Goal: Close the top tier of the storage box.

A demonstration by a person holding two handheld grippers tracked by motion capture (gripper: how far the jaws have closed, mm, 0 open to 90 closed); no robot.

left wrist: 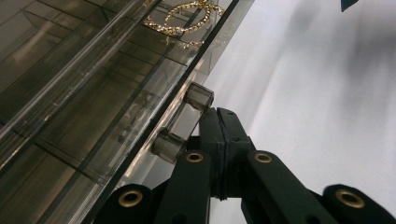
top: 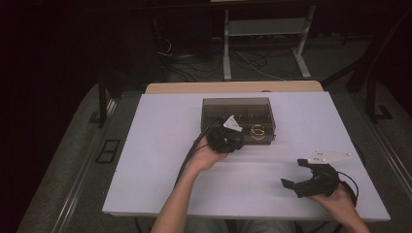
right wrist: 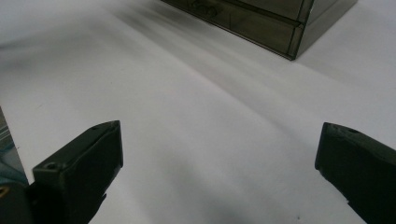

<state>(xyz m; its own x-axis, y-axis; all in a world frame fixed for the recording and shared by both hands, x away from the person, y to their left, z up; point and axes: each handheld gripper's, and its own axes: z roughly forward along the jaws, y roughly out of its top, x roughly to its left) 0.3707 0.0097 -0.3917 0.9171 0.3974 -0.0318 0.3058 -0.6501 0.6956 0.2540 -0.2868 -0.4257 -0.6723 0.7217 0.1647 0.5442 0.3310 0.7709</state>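
Smoky clear box (top: pixel 238 109) on table (top: pixel 155 160); gold chain jewellery (top: pixel 258 130) in front compartment.

The high view looks forward and down over the white table (top: pixel 160 145). The left gripper view sits close against the smoky box (left wrist: pixel 70 107); the right gripper view, low over the table, seemingly catches that box's corner (right wrist: pixel 261 23).
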